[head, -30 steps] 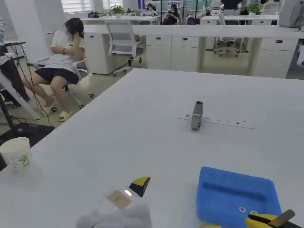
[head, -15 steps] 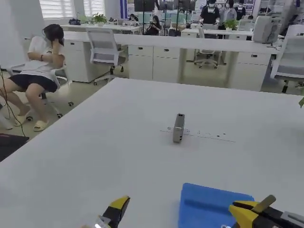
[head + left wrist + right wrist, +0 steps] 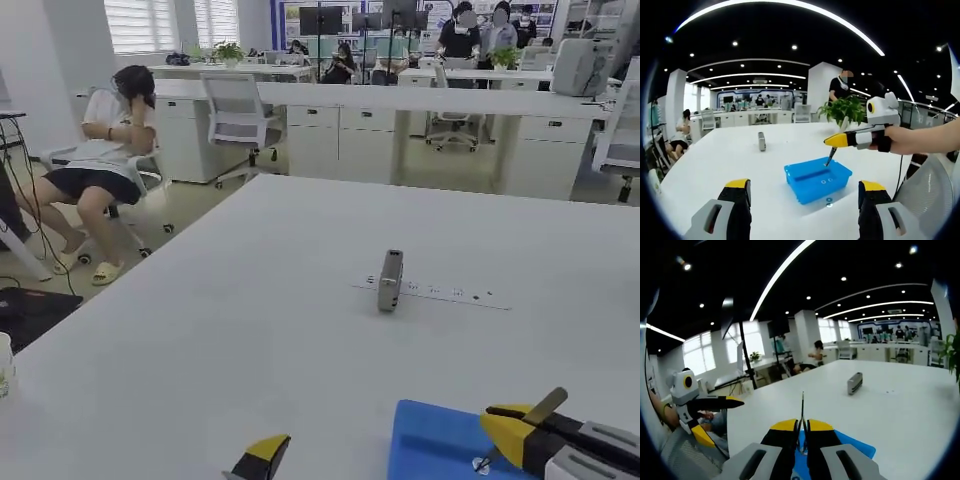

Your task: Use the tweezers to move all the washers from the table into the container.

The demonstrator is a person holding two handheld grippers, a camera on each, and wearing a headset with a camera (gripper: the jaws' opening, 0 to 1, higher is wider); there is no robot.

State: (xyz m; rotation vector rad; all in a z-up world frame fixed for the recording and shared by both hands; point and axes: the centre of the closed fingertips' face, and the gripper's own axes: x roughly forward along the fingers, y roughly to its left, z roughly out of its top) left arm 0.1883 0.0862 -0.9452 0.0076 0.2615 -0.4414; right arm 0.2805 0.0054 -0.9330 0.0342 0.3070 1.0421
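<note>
So the right gripper (image 3: 801, 426) has its fingers (image 3: 785, 426) clenched on the tweezers (image 3: 802, 407), which stick straight out ahead of the fingertips. Makes sense: the thin points can reach down while the bulky gripper sits clear of the work. In the left gripper view the tweezer tips hang just beyond those fingers, angled down into the blue container (image 3: 812, 192), above two washers (image 3: 827, 181) lying inside. Can't tell if anything's pinched in the tips, it's way too small. My guess is this is a drop-off. What looks like one more washer (image 3: 828, 201) sits on the surface (image 3: 740, 160) right against the container's near wall, ahead of the left gripper (image 3: 803, 184) and between its fingers. Those are spread wide, holding nothing, probably just parked out of the way.
</note>
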